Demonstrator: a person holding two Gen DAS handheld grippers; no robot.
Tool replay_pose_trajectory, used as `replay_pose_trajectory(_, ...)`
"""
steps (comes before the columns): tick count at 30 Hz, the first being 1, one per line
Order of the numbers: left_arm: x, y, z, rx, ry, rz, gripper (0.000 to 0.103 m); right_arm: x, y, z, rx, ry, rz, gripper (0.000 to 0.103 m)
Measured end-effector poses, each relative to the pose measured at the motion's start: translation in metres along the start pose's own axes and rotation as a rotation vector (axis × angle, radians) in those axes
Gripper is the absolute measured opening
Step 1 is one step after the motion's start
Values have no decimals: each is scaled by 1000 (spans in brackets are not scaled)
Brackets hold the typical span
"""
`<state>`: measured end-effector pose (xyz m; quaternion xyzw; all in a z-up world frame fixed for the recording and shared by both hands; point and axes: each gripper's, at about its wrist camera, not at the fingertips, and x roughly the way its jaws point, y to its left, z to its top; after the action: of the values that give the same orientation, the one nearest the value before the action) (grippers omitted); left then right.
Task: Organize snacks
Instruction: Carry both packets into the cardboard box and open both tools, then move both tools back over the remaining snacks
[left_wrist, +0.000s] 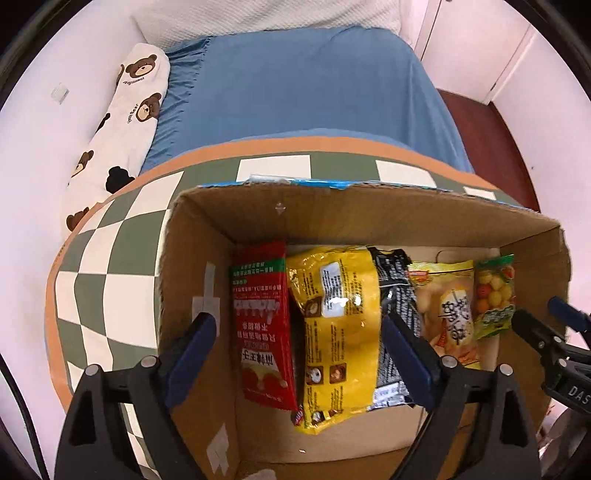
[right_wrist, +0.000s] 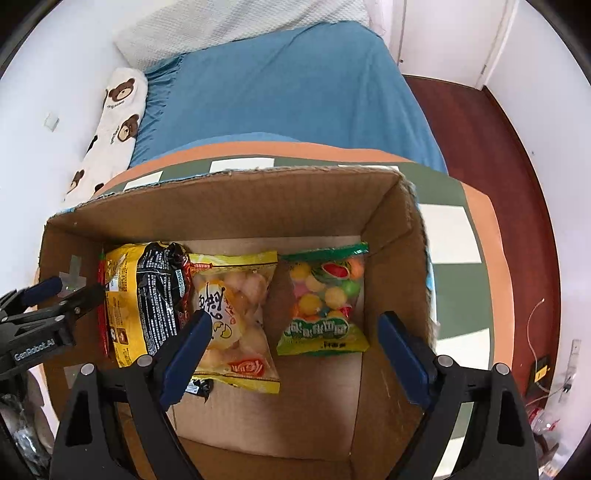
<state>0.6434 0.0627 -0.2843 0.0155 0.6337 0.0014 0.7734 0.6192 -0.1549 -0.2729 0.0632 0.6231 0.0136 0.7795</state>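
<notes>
An open cardboard box (left_wrist: 332, 210) (right_wrist: 240, 206) holds a row of snack packets lying flat. From left to right they are a red packet (left_wrist: 258, 314), a yellow packet (left_wrist: 340, 314), a black packet (left_wrist: 397, 284), a pale yellow packet of round snacks (right_wrist: 236, 295) and a green candy bag (right_wrist: 325, 295). My left gripper (left_wrist: 299, 325) hangs open over the red and yellow packets, its pads clear of both. My right gripper (right_wrist: 295, 321) hangs open over the green candy bag, touching nothing. Each gripper shows at the edge of the other's view.
The box stands on a green and white checkered mat (left_wrist: 110, 258) with an orange border. Behind it lies a bed with a blue sheet (left_wrist: 295, 85) and a bear-print pillow (left_wrist: 125, 122) along the white wall. Red-brown floor (right_wrist: 480, 147) lies to the right.
</notes>
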Motion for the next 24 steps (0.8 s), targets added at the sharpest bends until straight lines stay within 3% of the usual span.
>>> replay_pose_trajectory(13,-69,-4,-86,-21,-195,-36,91,-54,8,-83,-33,-130,10,93)
replay_pose_trajectory(24,-136,-10,-161,2,-342,-54,91,-135,21,-158,-72,-306,9,93)
